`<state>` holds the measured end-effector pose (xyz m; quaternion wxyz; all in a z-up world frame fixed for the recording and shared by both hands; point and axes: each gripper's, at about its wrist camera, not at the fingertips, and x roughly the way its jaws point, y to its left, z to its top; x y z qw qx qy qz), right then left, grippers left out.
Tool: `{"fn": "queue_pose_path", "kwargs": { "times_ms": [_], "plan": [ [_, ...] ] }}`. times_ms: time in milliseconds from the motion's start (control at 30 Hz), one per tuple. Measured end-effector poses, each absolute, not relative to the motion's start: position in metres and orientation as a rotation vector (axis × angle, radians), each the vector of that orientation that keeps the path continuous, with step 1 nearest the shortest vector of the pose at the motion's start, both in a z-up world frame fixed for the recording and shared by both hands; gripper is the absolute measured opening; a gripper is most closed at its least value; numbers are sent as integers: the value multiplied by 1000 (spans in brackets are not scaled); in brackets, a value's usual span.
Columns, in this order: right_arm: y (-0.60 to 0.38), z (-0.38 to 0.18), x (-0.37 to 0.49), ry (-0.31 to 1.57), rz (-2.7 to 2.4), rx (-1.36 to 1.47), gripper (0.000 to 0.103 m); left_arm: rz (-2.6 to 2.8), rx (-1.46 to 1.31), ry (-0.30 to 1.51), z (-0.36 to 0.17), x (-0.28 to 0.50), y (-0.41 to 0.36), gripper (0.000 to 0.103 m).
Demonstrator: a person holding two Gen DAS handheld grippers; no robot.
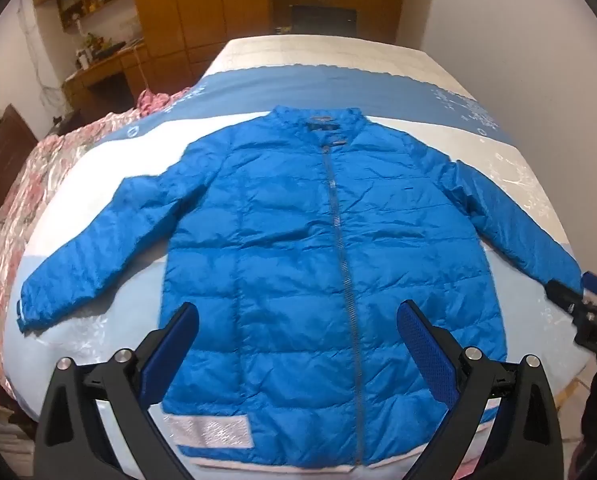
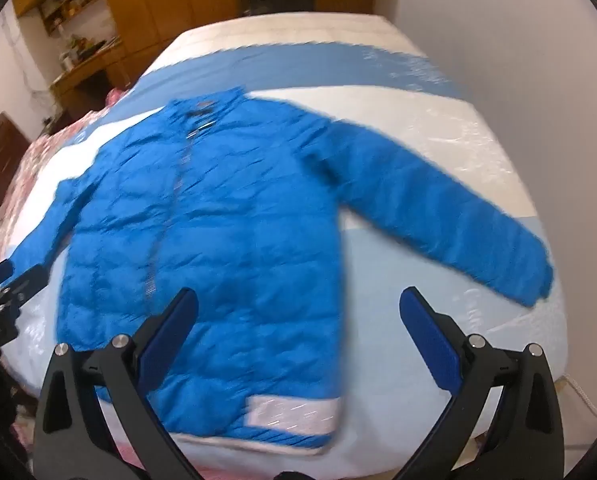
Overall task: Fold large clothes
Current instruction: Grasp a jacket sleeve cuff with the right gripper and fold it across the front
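The blue puffer jacket is lying flat and zipped, front up, on the bed, sleeves spread out to both sides. The left gripper and right gripper are both hovering over the jacket's hem end, jaws gaping wide, holding nothing. I'd be starting with a sleeve cuff: pinch it cleanly, then carry it across the jacket's chest, since that puffy slippery fabric probably slides.

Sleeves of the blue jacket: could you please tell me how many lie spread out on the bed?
2. The left sleeve stretches toward the floral quilt; the right sleeve lies toward the wall side. Neither is folded in yet.
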<state>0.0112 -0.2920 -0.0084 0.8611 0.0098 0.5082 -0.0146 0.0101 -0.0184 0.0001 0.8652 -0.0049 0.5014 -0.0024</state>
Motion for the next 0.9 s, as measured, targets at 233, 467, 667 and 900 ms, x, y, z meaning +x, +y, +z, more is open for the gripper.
{"fn": "queue_pose_path", "kwargs": {
  "times_ms": [233, 467, 667, 900],
  "plan": [
    [-419, -15, 36, 1078, -149, 84, 100, -59, -63, 1003, -1, 46, -80, 99],
    [-545, -44, 44, 1125, -194, 137, 100, -103, -1, 1022, -15, 91, -172, 99],
    [-620, -85, 41, 1230, -248, 206, 100, -89, 20, 1093, -57, 114, -225, 99],
    [-695, -138, 38, 1307, -275, 385, 100, -38, 29, 1117, -83, 123, -232, 99]
  ]
}}
